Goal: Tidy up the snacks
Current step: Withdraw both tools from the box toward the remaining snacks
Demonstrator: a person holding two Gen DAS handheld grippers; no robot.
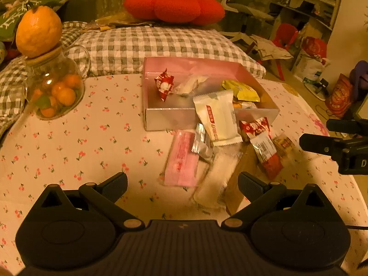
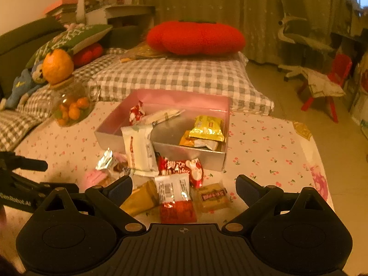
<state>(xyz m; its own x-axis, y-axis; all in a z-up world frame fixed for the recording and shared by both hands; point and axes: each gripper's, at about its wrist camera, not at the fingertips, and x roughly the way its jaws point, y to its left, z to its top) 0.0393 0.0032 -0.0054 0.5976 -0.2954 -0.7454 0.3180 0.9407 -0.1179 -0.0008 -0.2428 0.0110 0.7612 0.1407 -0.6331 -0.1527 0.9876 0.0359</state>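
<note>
**Both grippers wide over the snack pile**

Far left of the left gripper [image 1: 182, 184] stands a jar [image 1: 54, 87] of small oranges with one large orange [image 1: 38, 31] on its lid. The left fingers [image 1: 115, 182] are spread wide and hold nothing; between and just beyond them lie a pink packet [image 1: 182, 158] and a blurred white packet [image 1: 216, 181] on the floral bench [image 1: 69, 149]. Ahead sits the box [image 2: 168, 102], holding a yellow packet [image 2: 208, 127], with a white wrapper [image 2: 138, 148] leaning over its near wall. The right gripper [image 2: 184, 187] is wide too, empty, a red-and-white packet [image 2: 174, 197] between its fingers and a brown packet [image 2: 214, 196] just right.
</note>
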